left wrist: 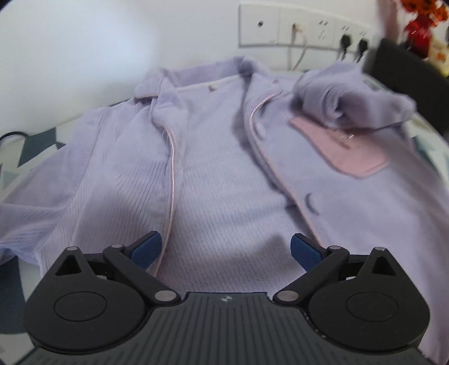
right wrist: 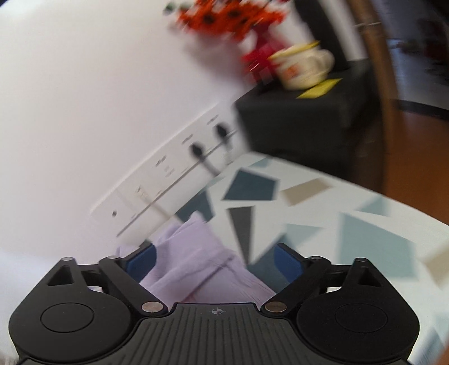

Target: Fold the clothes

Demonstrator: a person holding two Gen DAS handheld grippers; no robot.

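**Both tongs apart over the spread pyjama top**

Your left gripper [left wrist: 226, 251] hangs above the lilac ribbed fleece pyjama top [left wrist: 213, 179], its blue pads wide apart and nothing between them. The top lies open-fronted across the surface covered by a white cloth with blue and grey geometric shapes [right wrist: 322, 213], collar toward the far edge by the white wall [left wrist: 84, 42]. A pink chest pocket [left wrist: 345, 148] sits on its right panel, and one sleeve [left wrist: 348, 95] lies folded in across it, blurred. Only slivers of the patterned cloth show along the left edge, so you have little bare room there.

Your right gripper [right wrist: 214, 264] also stands apart; a fold of the lilac fabric lies between and under its pads, but they do not press on it. To its right the cloth is bare out to the right edge.

At the far edge a white socket strip [left wrist: 303, 28] with two black plugs [right wrist: 209, 140] hugs the wall. Beyond the far right corner stands a black cabinet [right wrist: 294, 112] carrying a cream mug [right wrist: 303, 67] and orange-red flowers [right wrist: 227, 14], all smeared by motion. The top's hem is hidden behind the left gripper's body.
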